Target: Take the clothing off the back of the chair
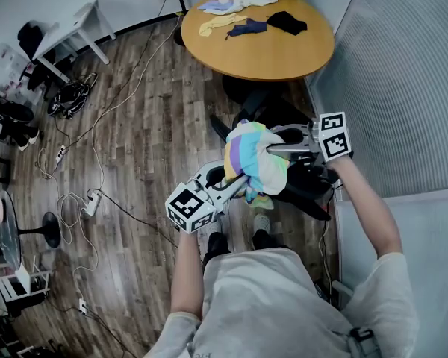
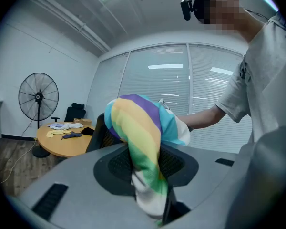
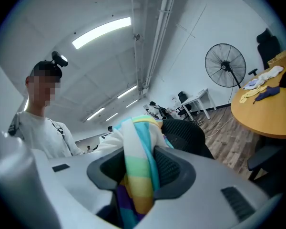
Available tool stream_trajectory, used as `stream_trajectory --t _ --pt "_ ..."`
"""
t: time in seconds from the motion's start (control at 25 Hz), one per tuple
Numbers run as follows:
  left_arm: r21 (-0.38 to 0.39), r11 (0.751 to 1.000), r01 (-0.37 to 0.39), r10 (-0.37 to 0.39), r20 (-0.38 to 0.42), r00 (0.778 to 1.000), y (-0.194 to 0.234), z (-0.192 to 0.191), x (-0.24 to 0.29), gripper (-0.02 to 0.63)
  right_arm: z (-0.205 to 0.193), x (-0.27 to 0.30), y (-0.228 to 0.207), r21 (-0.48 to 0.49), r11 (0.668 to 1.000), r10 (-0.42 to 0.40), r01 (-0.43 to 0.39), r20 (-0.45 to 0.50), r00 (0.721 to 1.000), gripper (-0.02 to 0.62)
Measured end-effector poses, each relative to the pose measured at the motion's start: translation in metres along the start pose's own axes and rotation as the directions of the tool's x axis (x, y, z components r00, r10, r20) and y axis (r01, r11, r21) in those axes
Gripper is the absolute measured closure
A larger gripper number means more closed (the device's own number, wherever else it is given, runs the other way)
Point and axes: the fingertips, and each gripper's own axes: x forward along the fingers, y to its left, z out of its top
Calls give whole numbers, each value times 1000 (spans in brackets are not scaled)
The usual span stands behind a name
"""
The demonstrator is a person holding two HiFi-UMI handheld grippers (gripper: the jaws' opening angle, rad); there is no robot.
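The left gripper (image 2: pixel 148 178), smooth grey plastic with dark mesh-patterned pads, has its fingers pinched tight on a fold of a soft, rainbow-striped cloth garment (image 2: pixel 140 137). The right gripper (image 3: pixel 139 178) has its fingers clamped on the other end of the garment. It bunches in a rounded heap between them, just over the curved black mesh chair back (image 3: pixel 186 132); whether it touches the chair is hard to tell. The chair's seat is mostly hidden. Beyond stands a round wooden table (image 1: pixel 284 51) with small crumpled clothes (image 1: pixel 239 13) on it.
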Motion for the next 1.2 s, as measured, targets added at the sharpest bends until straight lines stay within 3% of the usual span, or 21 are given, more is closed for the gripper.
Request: stream_trajectory --t 0.32,0.52,0.92,1.2 --pt "-10 991 -134 134 18 991 36 4 -1 488 14 9 -21 -3 986 -165 165 47 985 443" --pt "1 978 -209 209 31 977 48 12 -12 495 34 12 -17 -84 959 -266 271 71 961 466" --pt "61 913 -404 397 102 912 108 62 -73 502 113 64 18 -286 875 -361 390 150 920 476" --pt "93 870 -484 471 133 872 148 90 -146 502 147 128 37 -363 812 -417 456 186 890 477"
